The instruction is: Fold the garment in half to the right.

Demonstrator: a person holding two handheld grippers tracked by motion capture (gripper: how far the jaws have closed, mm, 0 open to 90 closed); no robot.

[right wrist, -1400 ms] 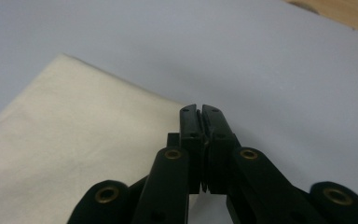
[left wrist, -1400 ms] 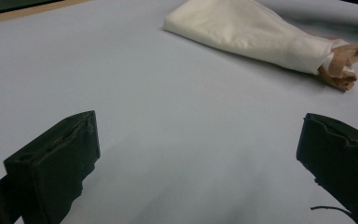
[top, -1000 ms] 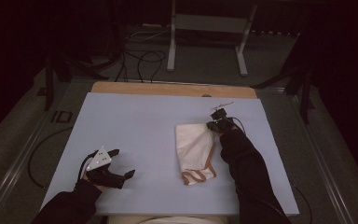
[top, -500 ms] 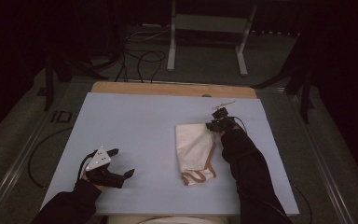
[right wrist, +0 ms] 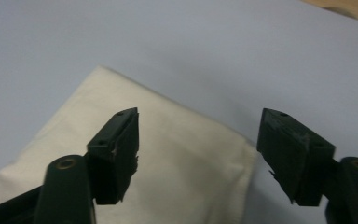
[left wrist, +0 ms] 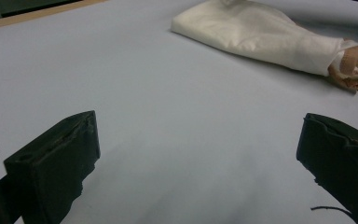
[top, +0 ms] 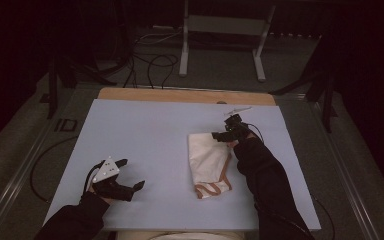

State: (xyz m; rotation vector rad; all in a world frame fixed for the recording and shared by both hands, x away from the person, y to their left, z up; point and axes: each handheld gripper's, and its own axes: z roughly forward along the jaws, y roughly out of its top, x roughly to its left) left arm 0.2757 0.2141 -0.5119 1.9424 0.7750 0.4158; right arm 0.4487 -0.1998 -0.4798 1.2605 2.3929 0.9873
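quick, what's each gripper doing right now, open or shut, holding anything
left gripper: jaws wide open over bare table, holding nothing.
right gripper: jaws have just been opening above the folded cloth's corner, holding nothing.

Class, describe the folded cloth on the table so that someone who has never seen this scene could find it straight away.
Start at the pale blue table top and look to its right half, just in front of the right gripper. There lies the folded cloth, cream-white and flat. Its tan-edged near end marks it out on the plain surface.
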